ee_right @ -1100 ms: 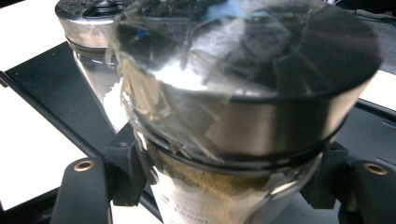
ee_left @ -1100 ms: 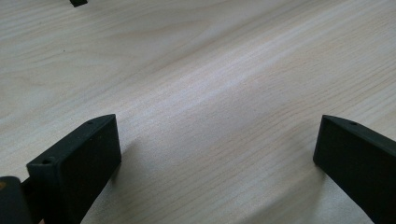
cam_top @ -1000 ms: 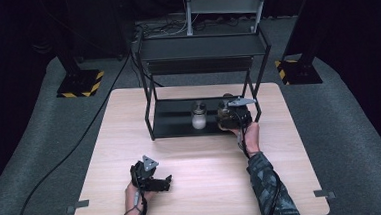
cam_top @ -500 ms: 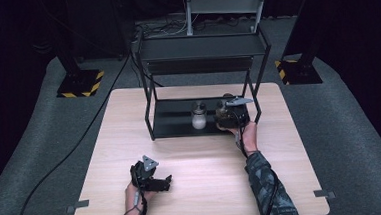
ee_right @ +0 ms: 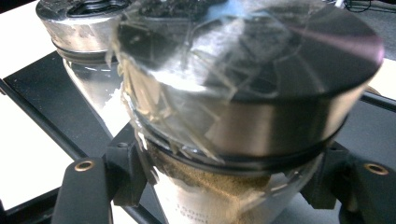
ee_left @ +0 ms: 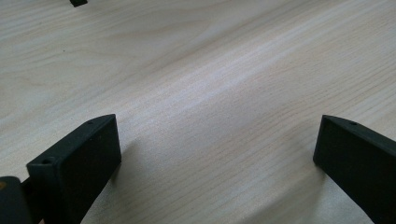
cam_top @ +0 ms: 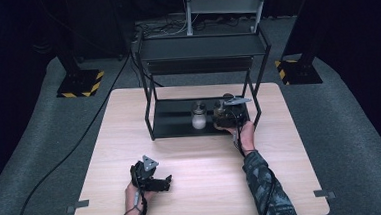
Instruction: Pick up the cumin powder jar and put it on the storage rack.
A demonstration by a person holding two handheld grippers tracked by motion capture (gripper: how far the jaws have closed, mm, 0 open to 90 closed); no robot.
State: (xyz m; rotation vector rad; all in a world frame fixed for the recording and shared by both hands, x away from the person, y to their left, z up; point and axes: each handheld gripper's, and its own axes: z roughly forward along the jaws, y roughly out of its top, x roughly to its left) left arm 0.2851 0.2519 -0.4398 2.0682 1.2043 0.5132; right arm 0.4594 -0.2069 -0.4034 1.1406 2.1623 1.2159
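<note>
The clear glass jar with a broad metal screw lid and brown powder inside (ee_right: 243, 140) sits clamped in the right tool (ee_right: 229, 186), whose two black jaws press on the glass from either side just under the lid's dark sealing ring. In the right gripper view the lid's flat top is covered by a crinkled transparent film that catches the light, the brown powder lies against the lower wall, and faint printed figures show on the glass near the bottom edge. Just behind and beside it stands a second clear glass jar with a metal lid and white powder inside (ee_right: 88, 51), on the dark shelf plate. The high view gives the wider setting that the close view cannot: the held jar (cam_top: 223, 116) is at the right end of the bottom shelf of the black metal two-tier rack (cam_top: 202, 46), which stands at the far side of the pale wooden bench (cam_top: 199, 197), and the white-powder jar (cam_top: 198, 118) is near it to the left on the same shelf. There the right tool (cam_top: 228, 119) reaches in from the near side, with a hand and a camouflage-patterned sleeve (cam_top: 263, 183) behind it; whether the held jar rests on the shelf or is lifted off it, I cannot tell. The left tool (cam_top: 158, 182) lies low over the near left part of the bench, and the left gripper view shows its jaws spread wide apart over bare wood grain, with nothing between them (ee_left: 215, 154).
</note>
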